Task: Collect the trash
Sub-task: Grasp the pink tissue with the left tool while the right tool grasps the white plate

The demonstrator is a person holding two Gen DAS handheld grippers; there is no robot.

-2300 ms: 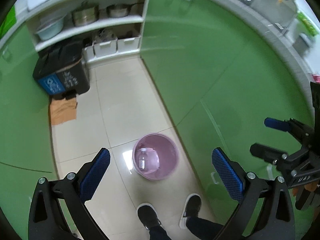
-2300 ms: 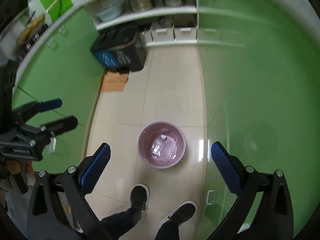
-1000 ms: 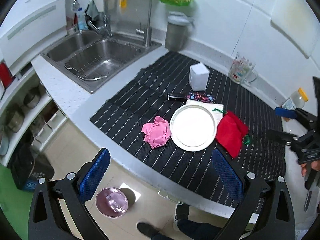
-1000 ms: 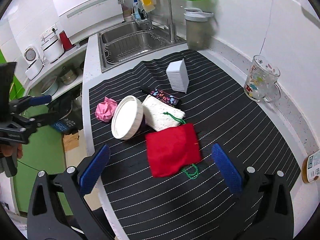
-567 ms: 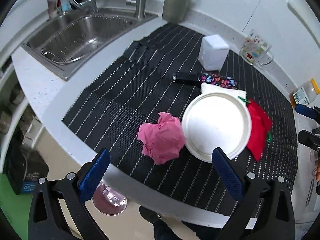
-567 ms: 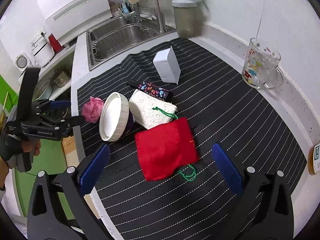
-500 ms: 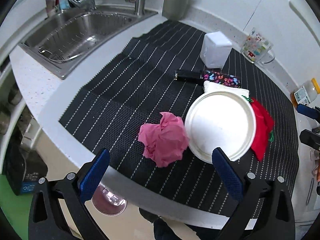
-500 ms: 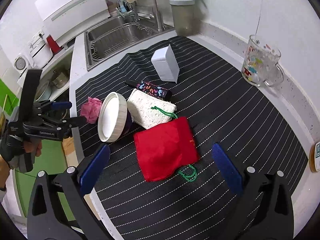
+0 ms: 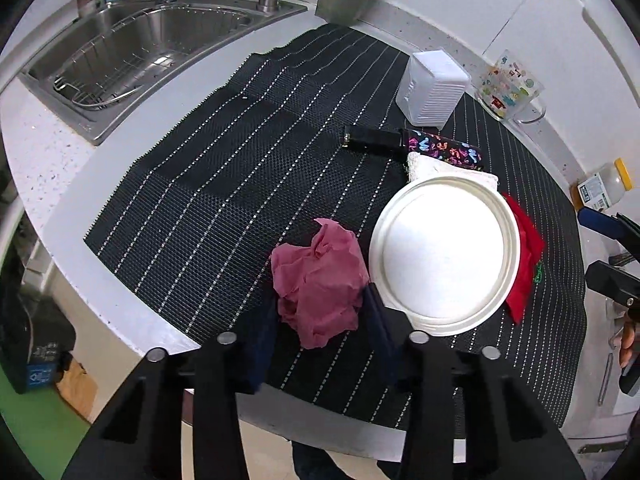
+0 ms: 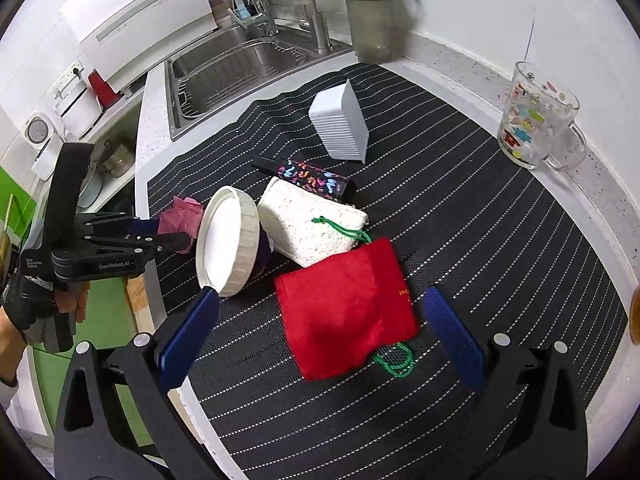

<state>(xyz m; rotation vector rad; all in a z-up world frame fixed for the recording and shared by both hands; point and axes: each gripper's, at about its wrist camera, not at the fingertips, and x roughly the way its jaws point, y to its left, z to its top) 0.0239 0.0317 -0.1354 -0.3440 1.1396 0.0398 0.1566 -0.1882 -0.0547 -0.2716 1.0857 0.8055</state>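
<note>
Left wrist view: left gripper [image 9: 320, 316] is closing its jaws around the crumpled pink paper wad [image 9: 318, 282], lower centre beside the white round lid [image 9: 444, 252]. Pickup's probably starting; right gripper [image 10: 320, 336] is hanging wide open, empty.

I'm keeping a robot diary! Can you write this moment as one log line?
left gripper: just closing around pink paper | right gripper: open above red pouch

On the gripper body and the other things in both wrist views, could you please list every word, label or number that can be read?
"GenRobot.AI": white lettering on the left hand-held gripper, on its black body, in the right wrist view.
Small white lines above that: too small to read.
Jar label: print too small to read.
Glass mug: coloured pictures, any words blurred.
Blue label on the dark bin: a white symbol, unreadable.
</note>
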